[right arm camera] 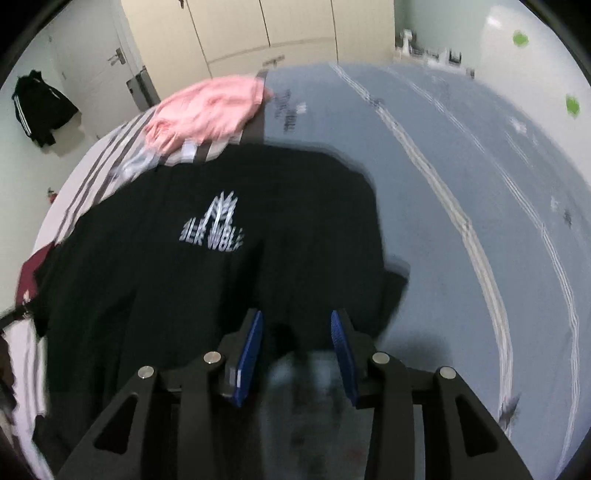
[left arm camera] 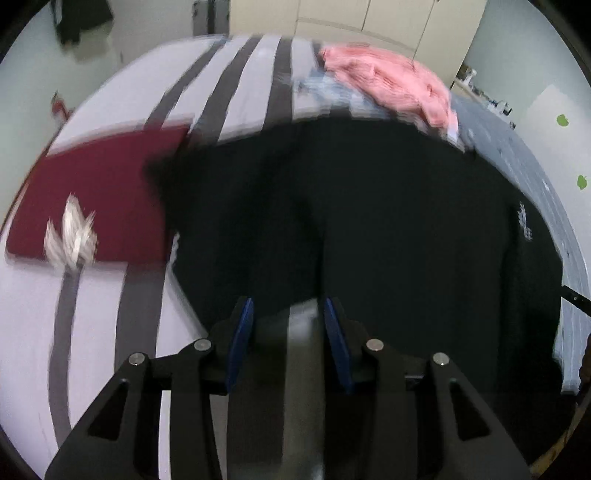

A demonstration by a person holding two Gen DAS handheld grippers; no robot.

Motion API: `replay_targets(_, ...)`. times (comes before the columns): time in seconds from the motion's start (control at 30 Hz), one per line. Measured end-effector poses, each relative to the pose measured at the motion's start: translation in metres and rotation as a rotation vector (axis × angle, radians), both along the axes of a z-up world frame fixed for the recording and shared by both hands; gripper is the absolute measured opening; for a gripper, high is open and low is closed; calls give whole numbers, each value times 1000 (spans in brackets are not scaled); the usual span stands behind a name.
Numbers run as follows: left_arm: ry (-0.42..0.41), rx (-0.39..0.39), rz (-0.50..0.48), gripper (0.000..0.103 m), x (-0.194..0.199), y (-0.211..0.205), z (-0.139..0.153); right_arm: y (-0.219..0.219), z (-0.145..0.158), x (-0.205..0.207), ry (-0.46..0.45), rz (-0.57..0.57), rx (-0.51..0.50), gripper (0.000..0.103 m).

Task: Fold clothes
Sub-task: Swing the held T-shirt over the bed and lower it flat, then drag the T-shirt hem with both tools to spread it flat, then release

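Note:
A black T-shirt (left arm camera: 369, 221) lies spread on the bed, and its white printed logo (right arm camera: 218, 225) faces up in the right wrist view. My left gripper (left arm camera: 288, 306) hovers over the shirt's near left edge with its blue pads (left arm camera: 243, 332) apart and a blurred grey streak between them. My right gripper (right arm camera: 297, 317) stands over the near right part of the black T-shirt (right arm camera: 184, 295), by its sleeve, also with pads apart. Neither gripper pinches cloth. Both views are motion-blurred.
A folded dark red garment (left arm camera: 99, 199) with a white print lies left of the shirt. A pink garment (right arm camera: 207, 110) is heaped at the far side. The striped sheet (left arm camera: 240, 85) meets a grey-blue cover (right arm camera: 461, 184). Beyond are a wardrobe (right arm camera: 277, 29) and a hanging black jacket (right arm camera: 40, 110).

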State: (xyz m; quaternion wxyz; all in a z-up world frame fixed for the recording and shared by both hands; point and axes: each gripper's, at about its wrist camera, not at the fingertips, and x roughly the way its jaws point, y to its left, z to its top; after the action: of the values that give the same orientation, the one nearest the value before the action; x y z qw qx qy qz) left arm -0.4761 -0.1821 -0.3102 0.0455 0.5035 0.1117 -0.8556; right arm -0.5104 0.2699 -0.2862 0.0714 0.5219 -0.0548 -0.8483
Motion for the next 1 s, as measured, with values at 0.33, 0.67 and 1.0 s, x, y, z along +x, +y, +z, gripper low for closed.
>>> replay_targets(0.33,-174,95,-101,37,120,22,-45,-28,-25,127,-176,96,-161,39)
replay_targets(0.67,-194,109,-176,0,190,44,-42,-29,2,182,-149,105,-205,39)
replay_targets(1.0,-58,90,37,49,248,17,-13,-52,28,225,-57,178,-135,55)
